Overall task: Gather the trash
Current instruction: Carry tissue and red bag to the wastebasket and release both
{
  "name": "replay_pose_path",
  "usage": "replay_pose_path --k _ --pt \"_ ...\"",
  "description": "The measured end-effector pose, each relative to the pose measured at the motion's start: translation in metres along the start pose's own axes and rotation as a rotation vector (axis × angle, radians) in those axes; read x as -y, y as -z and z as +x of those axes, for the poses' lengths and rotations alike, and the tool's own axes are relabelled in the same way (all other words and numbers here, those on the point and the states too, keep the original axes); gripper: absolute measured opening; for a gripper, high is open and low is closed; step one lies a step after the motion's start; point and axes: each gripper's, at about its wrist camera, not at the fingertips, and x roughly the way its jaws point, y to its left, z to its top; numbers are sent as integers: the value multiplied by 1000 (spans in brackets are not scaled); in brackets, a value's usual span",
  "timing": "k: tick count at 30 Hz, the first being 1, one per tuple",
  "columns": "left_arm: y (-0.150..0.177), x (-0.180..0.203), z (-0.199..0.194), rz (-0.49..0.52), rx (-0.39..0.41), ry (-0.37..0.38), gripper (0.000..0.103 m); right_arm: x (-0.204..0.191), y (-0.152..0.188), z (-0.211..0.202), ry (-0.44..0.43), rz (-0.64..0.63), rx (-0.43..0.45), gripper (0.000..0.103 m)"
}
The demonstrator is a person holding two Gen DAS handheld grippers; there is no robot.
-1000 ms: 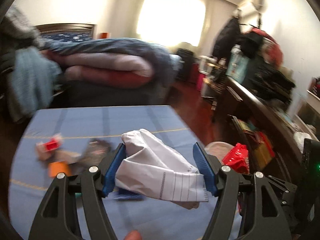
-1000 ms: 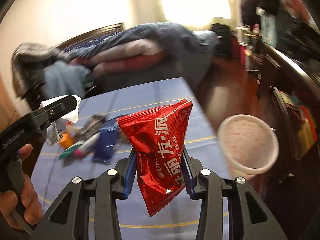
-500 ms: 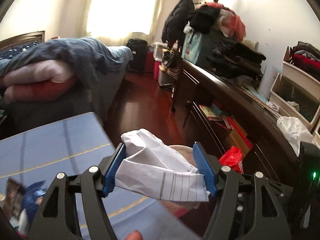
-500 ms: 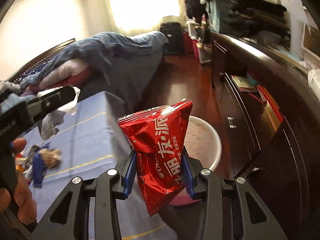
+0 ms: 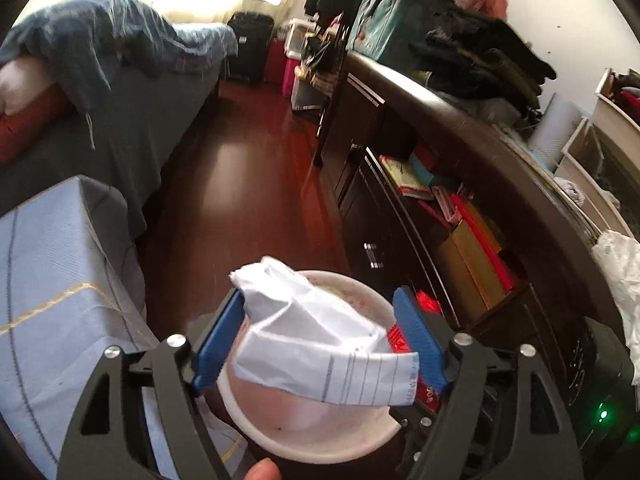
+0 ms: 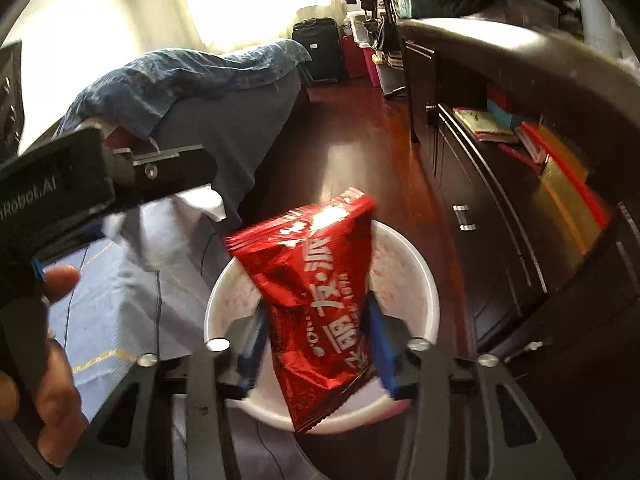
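- now both my grippers are over the white bin point(image 5: 320, 446) beside the table — a second ago they looked across the blue cloth with the trash still spread on it, and the bin sat off to one side.
- left gripper point(image 5: 316, 340): its jaws are opening. the crumpled white paper point(image 5: 320, 344) lies between the blue pads, its left end against the left pad point(image 5: 216, 340); whether the right pad touches it i cannot tell. a moment ago the pads pinched it from both sides.
- the bin's mouth is directly below that paper, so i judge it will fall inside once free.
- right gripper point(image 6: 316, 340): its jaws are opening too. the red snack bag point(image 6: 316, 308) stands between the pads and looks tilted, its top leaning away — half a second ago it stood straight and squeezed. gaps show at both pads, so i read it as let go.
- the bin point(image 6: 404, 248) fills the space under and ahead of the right fingers; the bag's lower end hangs near the close rim, so it could clip that edge.
- to the left of the right gripper i see the left one point(image 6: 120, 184), its paper peeking out beneath, and the hand point(image 6: 44, 380) holding it.
- meaning for the task: two pieces are about to be binned; i judge more remain on the blue tablecloth point(image 5: 44, 280).
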Motion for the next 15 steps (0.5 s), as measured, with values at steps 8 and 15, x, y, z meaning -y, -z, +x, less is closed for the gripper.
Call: replay_pose_path --k 8,15 --pt "-5 -14 -3 -51 30 20 99 8 -3 11 8 22 9 67" --pt "-2 -23 -32 -80 59 12 99 -6 1 0 54 -15 8 71"
